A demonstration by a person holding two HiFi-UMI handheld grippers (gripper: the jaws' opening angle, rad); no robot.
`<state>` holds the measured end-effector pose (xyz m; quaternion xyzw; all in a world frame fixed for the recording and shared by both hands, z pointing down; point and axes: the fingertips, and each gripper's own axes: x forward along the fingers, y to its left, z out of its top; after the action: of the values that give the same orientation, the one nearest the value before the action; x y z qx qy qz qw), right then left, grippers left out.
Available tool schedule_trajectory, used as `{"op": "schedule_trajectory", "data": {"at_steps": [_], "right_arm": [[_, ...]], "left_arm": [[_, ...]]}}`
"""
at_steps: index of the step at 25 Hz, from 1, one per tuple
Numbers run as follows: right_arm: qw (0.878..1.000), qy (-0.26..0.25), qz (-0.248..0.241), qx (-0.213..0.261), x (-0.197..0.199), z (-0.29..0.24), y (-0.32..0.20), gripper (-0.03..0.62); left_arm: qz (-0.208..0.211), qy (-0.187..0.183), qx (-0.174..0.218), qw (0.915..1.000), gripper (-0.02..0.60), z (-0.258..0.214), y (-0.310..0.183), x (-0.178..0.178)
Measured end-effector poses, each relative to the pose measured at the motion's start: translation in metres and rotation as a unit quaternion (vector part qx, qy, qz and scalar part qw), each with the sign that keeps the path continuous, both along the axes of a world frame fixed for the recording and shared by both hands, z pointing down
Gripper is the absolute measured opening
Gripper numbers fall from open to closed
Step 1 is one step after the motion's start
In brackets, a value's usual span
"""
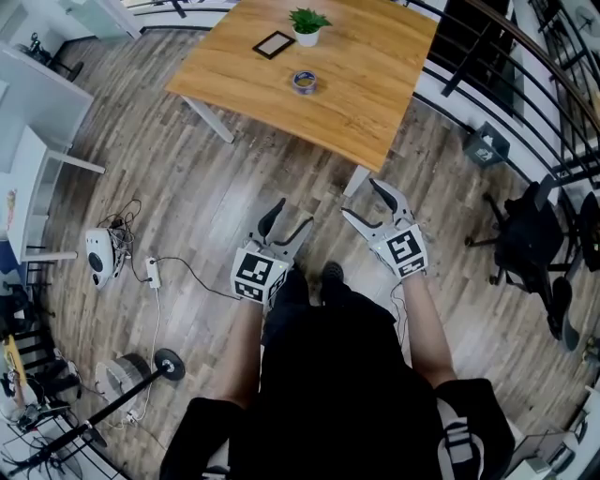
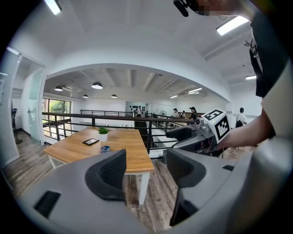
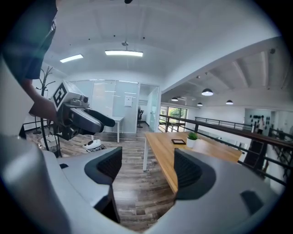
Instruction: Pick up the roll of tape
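Note:
The roll of tape (image 1: 304, 82), small and bluish, lies flat on the wooden table (image 1: 375, 103), between a potted plant (image 1: 307, 25) and the table's near edge. In the left gripper view the roll of tape (image 2: 105, 148) shows far off on the table top. Both grippers hang over the floor well short of the table. My left gripper (image 1: 292, 214) is open and empty, and so is my right gripper (image 1: 359, 199). The left gripper (image 2: 146, 169) and the right gripper (image 3: 146, 169) each show a wide bare gap between the pads. The right gripper view does not show the tape.
A black-framed tablet (image 1: 274, 44) lies beside the plant. A black railing (image 1: 525, 66) runs along the right, with an office chair (image 1: 534, 234) near it. A white device with cables (image 1: 98, 255) sits on the floor at left, by white desks (image 1: 28, 103).

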<state>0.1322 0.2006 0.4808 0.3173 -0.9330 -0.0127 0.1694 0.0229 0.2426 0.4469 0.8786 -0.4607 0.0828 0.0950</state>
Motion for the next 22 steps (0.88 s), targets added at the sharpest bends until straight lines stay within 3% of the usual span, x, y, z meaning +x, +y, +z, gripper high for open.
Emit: {"op": "schedule_trajectory", "data": {"at_steps": [7, 12, 22], "right_arm": [[1.0, -0.003, 0.013, 0.002, -0.004, -0.004, -0.005, 0.387], [1.0, -0.001, 0.018, -0.008, -0.007, -0.007, -0.011, 0.376], [0.999, 0.007, 0.038, -0.007, -0.025, -0.007, -0.033, 0.348]], "left_arm": [[-0.004, 0.007, 0.002, 1.0, 0.285, -0.004, -0.005, -0.01], [-0.008, 0.066, 0.001, 0.9978, 0.285, -0.018, -0.015, -0.019], [0.004, 0.06, 0.005, 0.9982, 0.285, -0.017, -0.041, -0.045]]}}
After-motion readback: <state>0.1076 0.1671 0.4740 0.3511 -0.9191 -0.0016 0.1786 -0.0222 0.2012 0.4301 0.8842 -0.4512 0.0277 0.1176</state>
